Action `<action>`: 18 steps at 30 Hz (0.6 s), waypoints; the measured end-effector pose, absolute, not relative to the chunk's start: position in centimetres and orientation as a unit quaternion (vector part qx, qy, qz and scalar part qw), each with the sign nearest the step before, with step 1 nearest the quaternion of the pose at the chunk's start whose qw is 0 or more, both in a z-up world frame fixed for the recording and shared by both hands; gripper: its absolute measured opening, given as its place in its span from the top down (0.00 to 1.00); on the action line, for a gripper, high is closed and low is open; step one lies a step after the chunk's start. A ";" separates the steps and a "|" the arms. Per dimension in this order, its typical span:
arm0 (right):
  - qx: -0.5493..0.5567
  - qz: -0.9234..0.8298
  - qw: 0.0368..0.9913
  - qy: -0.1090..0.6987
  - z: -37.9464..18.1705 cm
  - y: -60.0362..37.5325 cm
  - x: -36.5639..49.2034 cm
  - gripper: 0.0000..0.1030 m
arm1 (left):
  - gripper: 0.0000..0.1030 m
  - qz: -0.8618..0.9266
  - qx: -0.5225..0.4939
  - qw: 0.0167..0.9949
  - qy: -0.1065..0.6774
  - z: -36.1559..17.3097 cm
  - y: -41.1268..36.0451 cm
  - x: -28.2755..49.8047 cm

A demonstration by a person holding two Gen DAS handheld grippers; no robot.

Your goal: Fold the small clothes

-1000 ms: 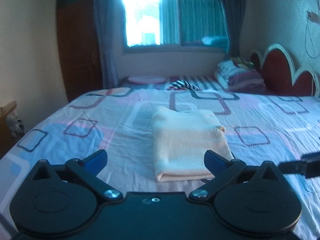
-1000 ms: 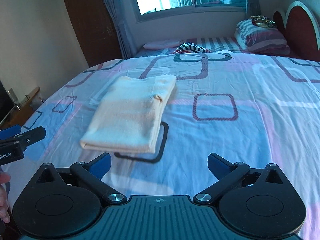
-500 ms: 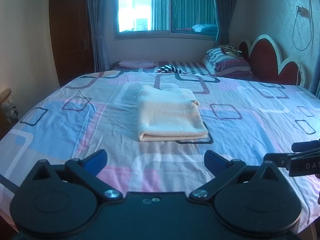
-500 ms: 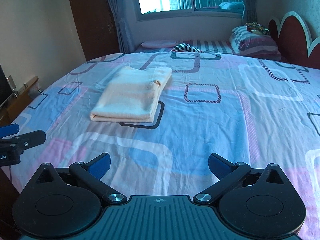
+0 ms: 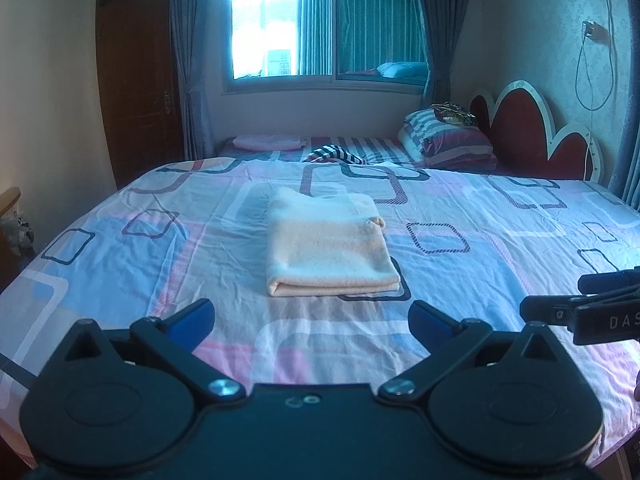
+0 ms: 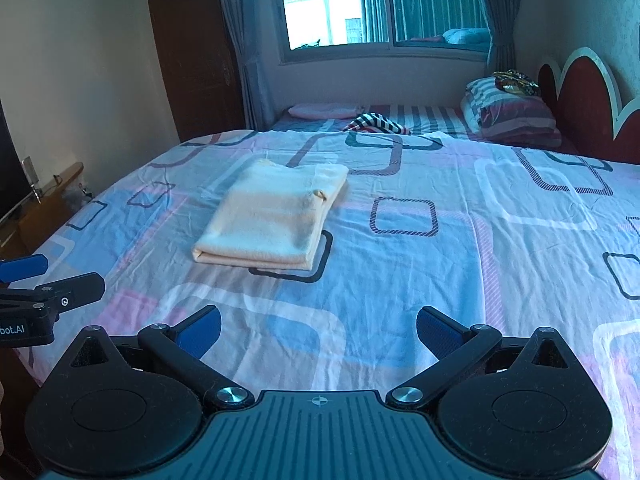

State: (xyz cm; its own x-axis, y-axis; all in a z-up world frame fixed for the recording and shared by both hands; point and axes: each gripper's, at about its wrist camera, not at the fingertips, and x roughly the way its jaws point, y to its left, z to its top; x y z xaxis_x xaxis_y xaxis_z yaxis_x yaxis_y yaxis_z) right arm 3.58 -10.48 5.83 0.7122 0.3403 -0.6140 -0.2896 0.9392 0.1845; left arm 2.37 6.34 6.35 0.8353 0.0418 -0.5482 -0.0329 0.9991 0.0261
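Observation:
A cream garment [image 5: 328, 246] lies folded into a neat rectangle on the bed, ahead of both grippers; it also shows in the right wrist view [image 6: 272, 218]. My left gripper [image 5: 311, 322] is open and empty, held back from the garment's near edge. My right gripper [image 6: 318, 330] is open and empty, to the right of the garment and further back. The right gripper's fingers [image 5: 560, 308] show at the right edge of the left wrist view. The left gripper's fingers [image 6: 60, 292] show at the left edge of the right wrist view.
The bed sheet [image 5: 460, 276] has pink, blue and white squares. Striped pillows [image 5: 444, 140] lie by a red headboard [image 5: 532, 136] at the far right. A striped cloth [image 5: 334, 155] and a pink cushion [image 5: 268, 142] lie under the window. A wooden wardrobe [image 5: 136, 80] stands far left.
Both grippers have drawn back from the folded garment and risen, so more of the bed and room shows. The garment has not moved. Both stay open.

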 end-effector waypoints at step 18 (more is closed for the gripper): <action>0.038 0.170 0.924 0.341 5.8 -10.6 3.5 0.00 | 0.00 0.020 0.010 0.958 0.287 6.4 6.5 2.2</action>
